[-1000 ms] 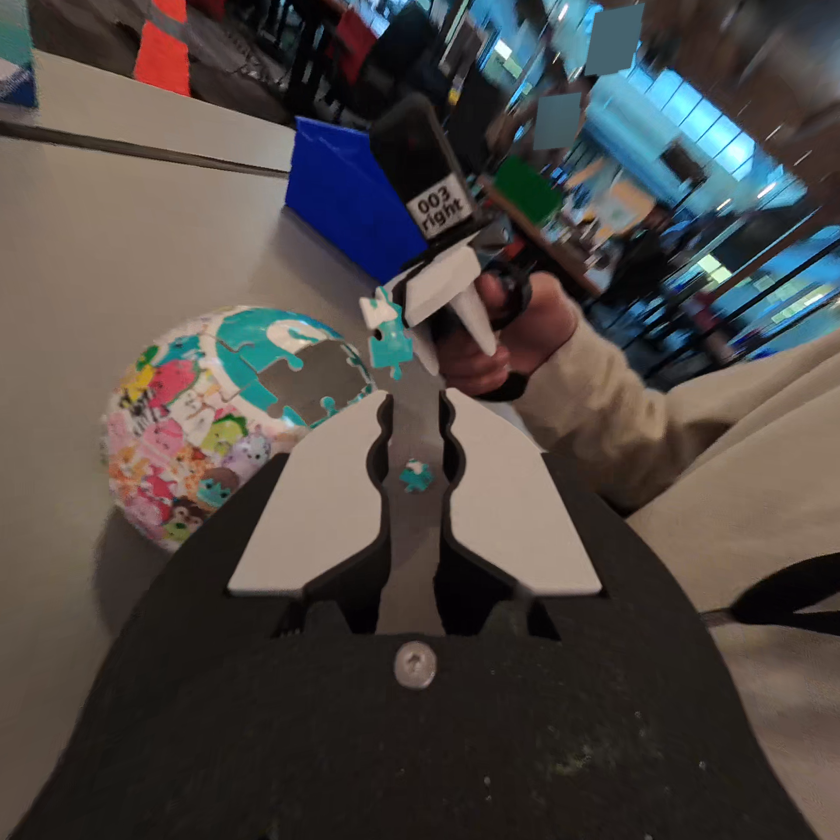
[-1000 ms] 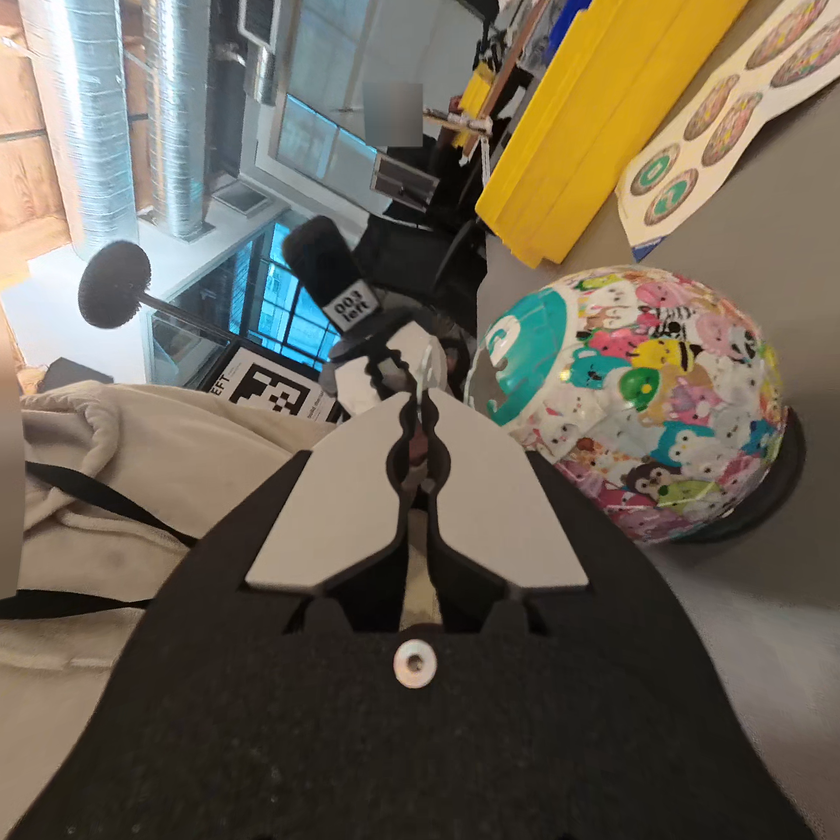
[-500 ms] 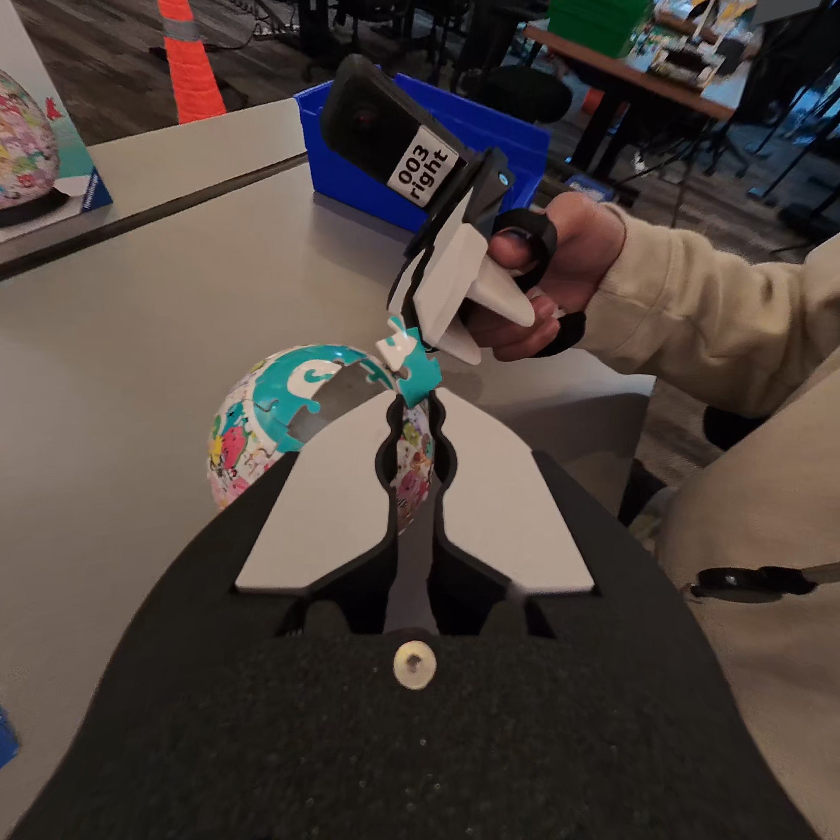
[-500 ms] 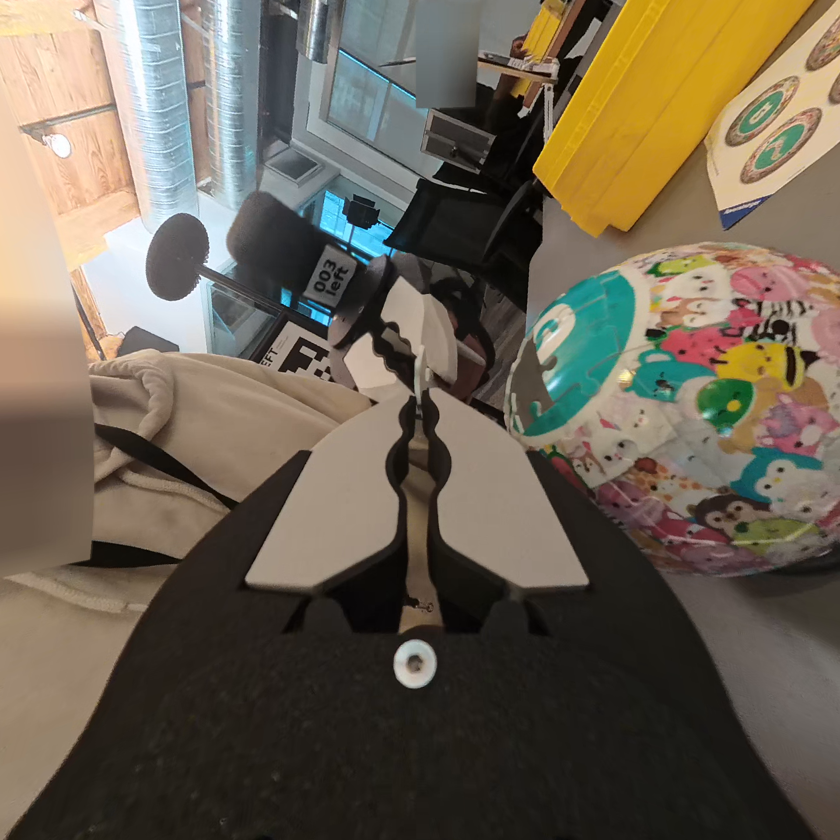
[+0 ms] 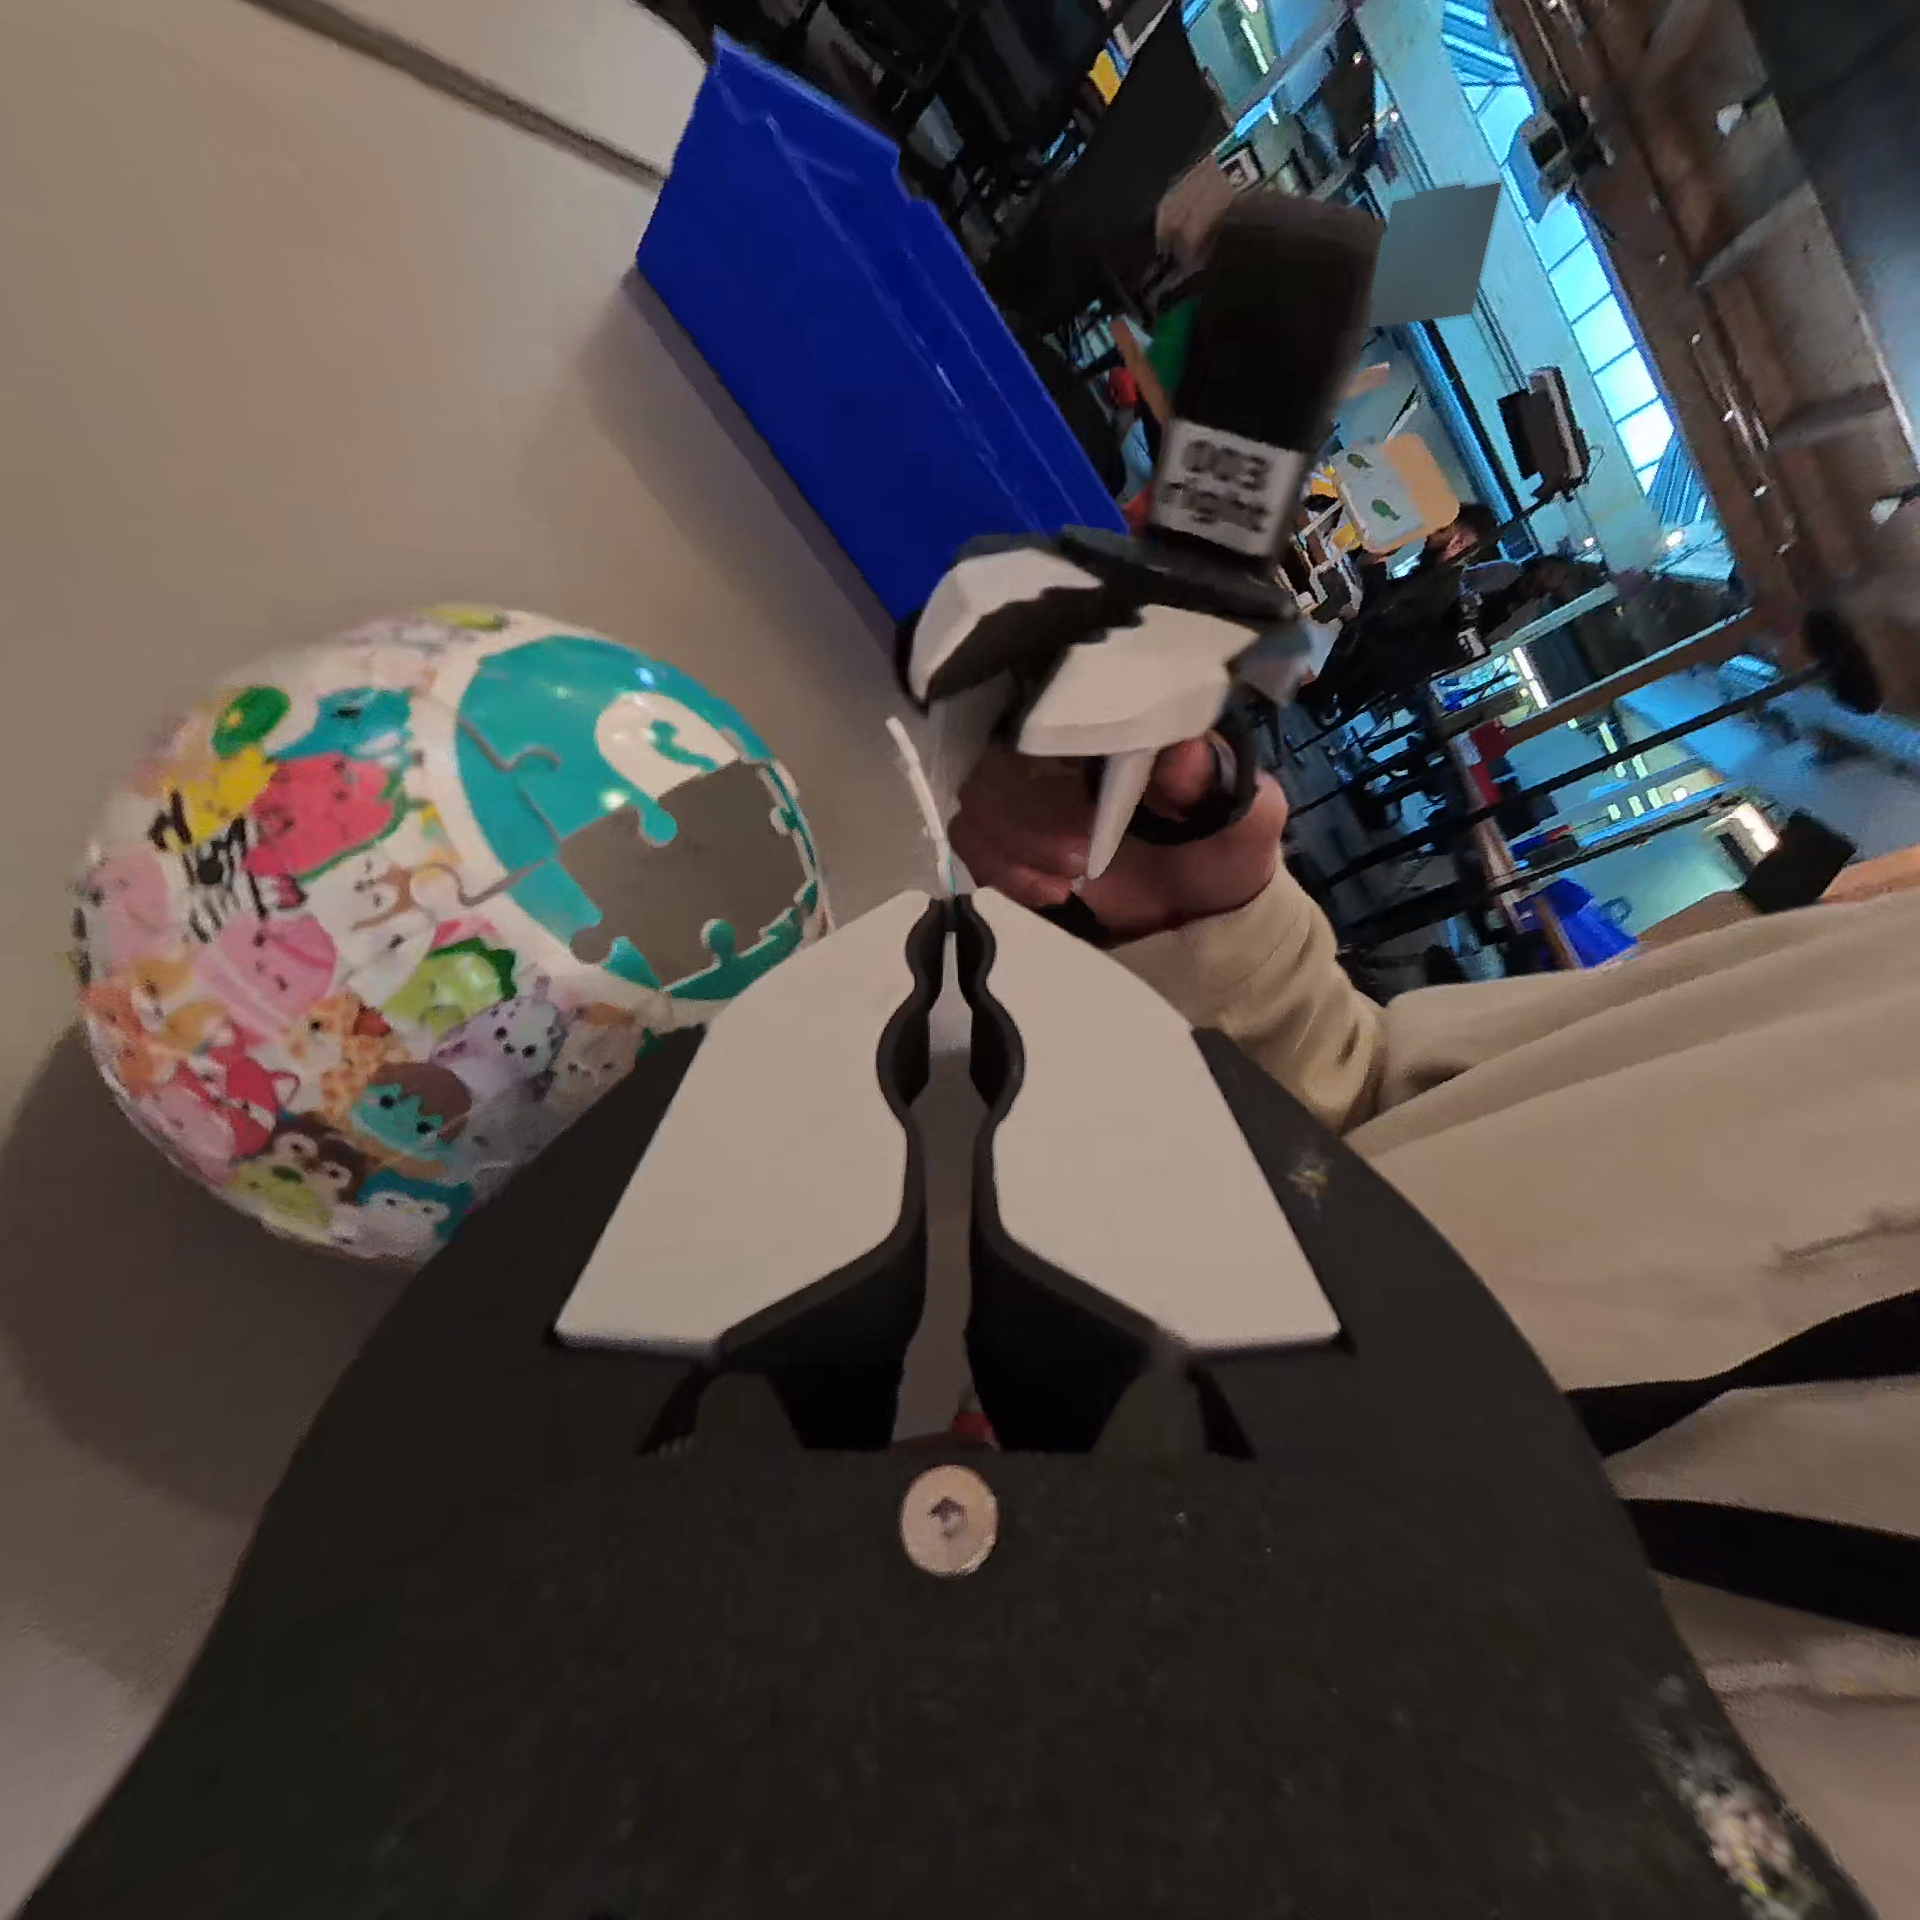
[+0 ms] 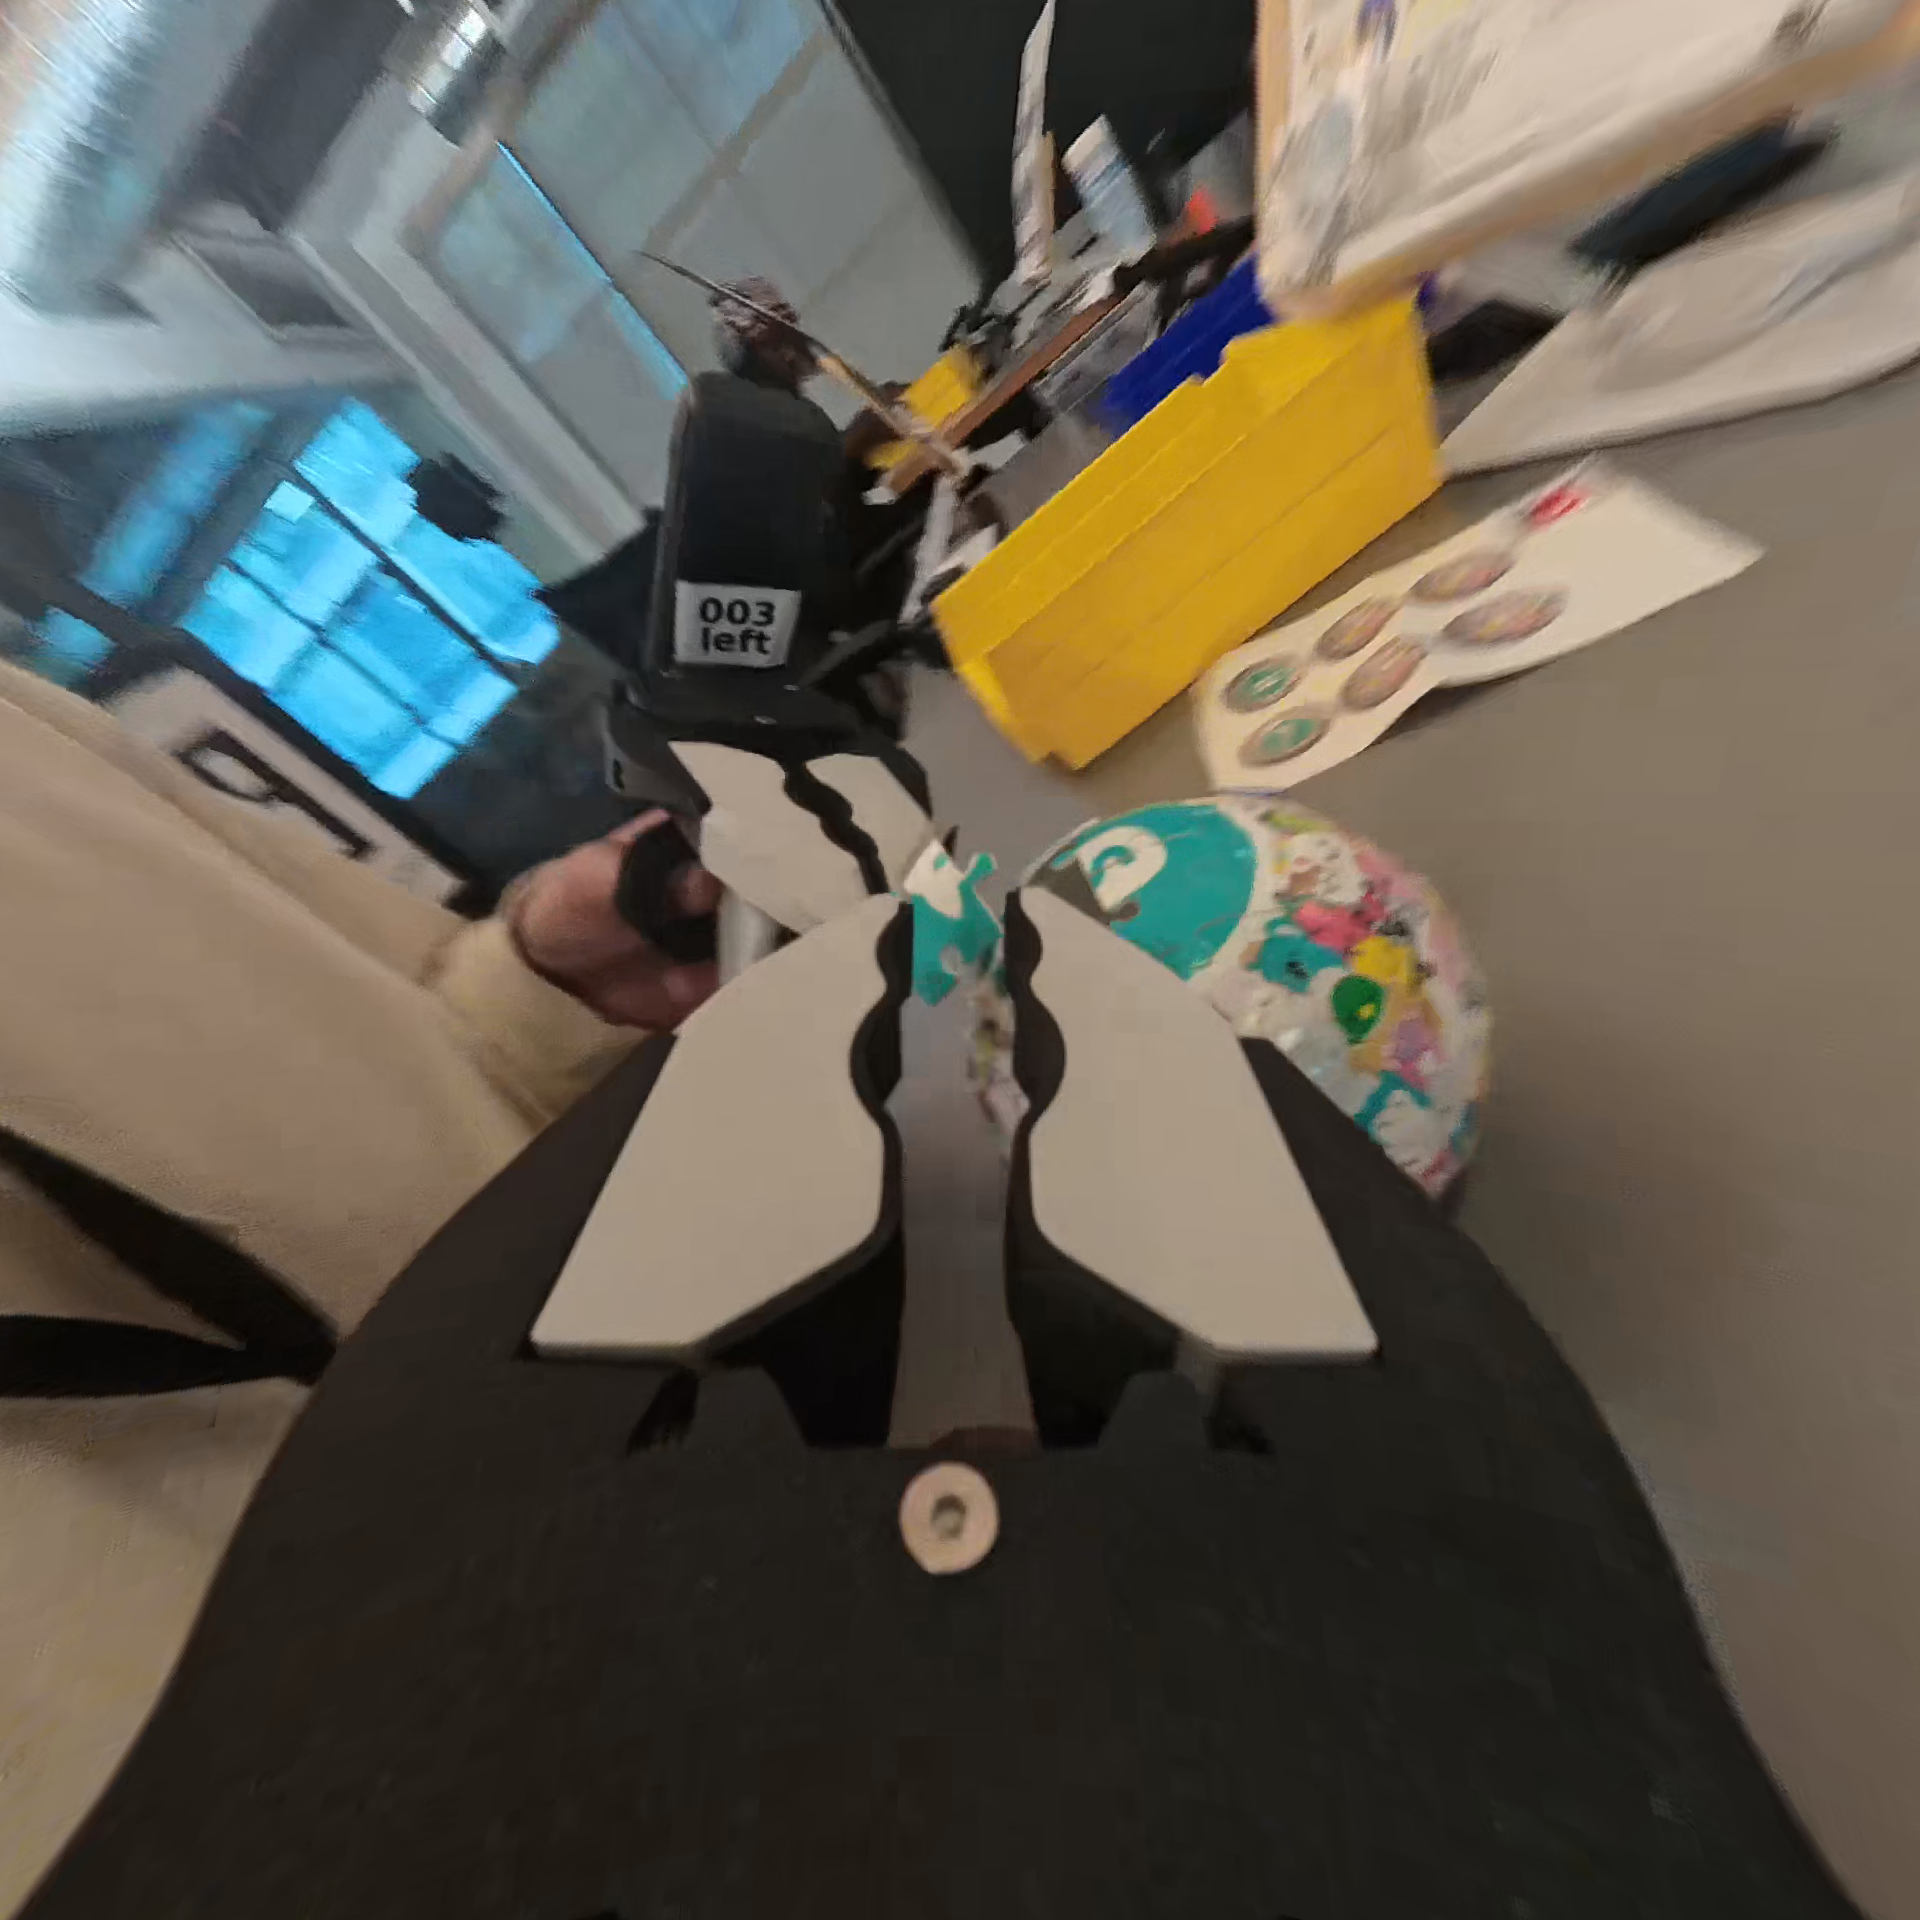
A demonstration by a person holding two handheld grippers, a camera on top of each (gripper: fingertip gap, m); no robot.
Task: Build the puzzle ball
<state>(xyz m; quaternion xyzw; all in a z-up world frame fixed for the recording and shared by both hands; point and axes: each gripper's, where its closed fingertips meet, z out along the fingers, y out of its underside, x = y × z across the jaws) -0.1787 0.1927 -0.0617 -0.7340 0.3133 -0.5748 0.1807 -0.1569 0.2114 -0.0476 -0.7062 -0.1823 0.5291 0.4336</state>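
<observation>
The colourful puzzle ball (image 5: 343, 935) rests on the grey table (image 5: 260, 364), with a dark piece-shaped hole (image 5: 675, 862) in its teal cap. My left gripper (image 5: 948, 912) is shut on a teal and white puzzle piece (image 5: 920, 790), seen edge-on and held up in the air to the right of the ball. The right wrist view shows the piece (image 6: 951, 935) flat-on, pinched at its top by the left gripper (image 6: 925, 847). My right gripper (image 6: 961, 914) is open, its fingers standing either side of the piece without clamping it. The ball (image 6: 1299, 977) lies just to its right.
A blue bin (image 5: 852, 343) stands behind the ball. A yellow bin (image 6: 1195, 582) and a printed sheet with round pictures (image 6: 1455, 634) lie farther back on the table. A person's hand and cream sleeve (image 5: 1299, 997) hold the right gripper (image 5: 1018, 769) close in front. Both grippers' tips are close together, under 4 cm apart.
The puzzle piece has passed from the right gripper to the left. My left gripper closed on it and my right gripper opened. Both views have swung.
</observation>
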